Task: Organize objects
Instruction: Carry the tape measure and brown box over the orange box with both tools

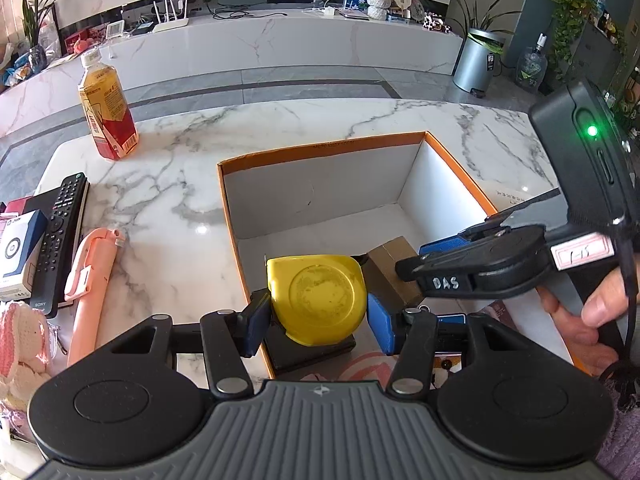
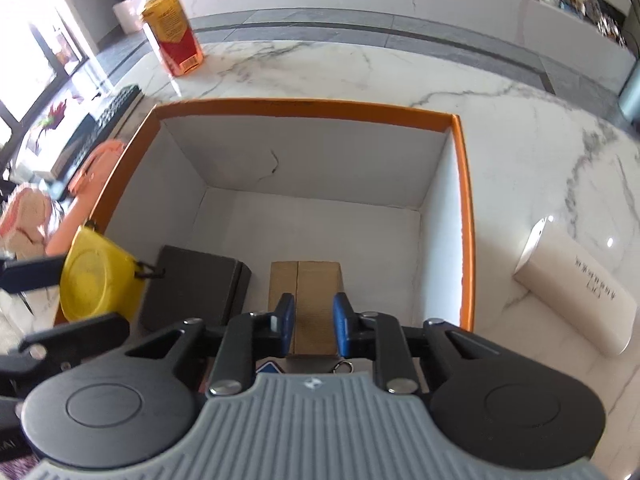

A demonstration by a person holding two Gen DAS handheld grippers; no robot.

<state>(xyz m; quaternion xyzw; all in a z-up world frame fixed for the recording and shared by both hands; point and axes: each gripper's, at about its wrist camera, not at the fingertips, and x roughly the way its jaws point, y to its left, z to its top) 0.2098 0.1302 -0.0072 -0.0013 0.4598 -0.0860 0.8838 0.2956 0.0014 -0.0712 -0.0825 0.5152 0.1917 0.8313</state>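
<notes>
The yellow plastic tape measure with a round face (image 1: 318, 300) is seen in the left wrist view, clamped between the two blue pads of the left gripper (image 1: 320, 320) and held over the near left corner of the orange-rimmed cardboard box with white inner walls (image 1: 320, 148). One pad presses on each side of its casing. Beneath it, inside the box, a flat black case (image 1: 316, 354) is partly visible, and a small brown cardboard carton (image 1: 390, 268) lies just beside it to the right. The right gripper (image 1: 448, 270) is seen from the side, reaching in over the right rim of the box; how its fingers stand cannot be told from here. Left of the box, on the white marble table (image 1: 180, 208), several things are not yet packed: a pink folding stick (image 1: 94, 280), a black remote control (image 1: 62, 236), a small blue and white carton (image 1: 18, 252), a pink knitted item (image 1: 20, 344) and an amber drink bottle with a red label (image 1: 106, 110).

In the right wrist view, the right gripper (image 2: 314, 320) is shown above the brown carton (image 2: 306, 292), its blue fingers apart and holding nothing. The tape measure (image 2: 100, 276) hangs at the box's left rim (image 2: 116, 184), above the black case (image 2: 196, 284). A white oblong box (image 2: 576, 288) lies outside, to the right of the box. The sorting is judged partly done, with much left.
</notes>
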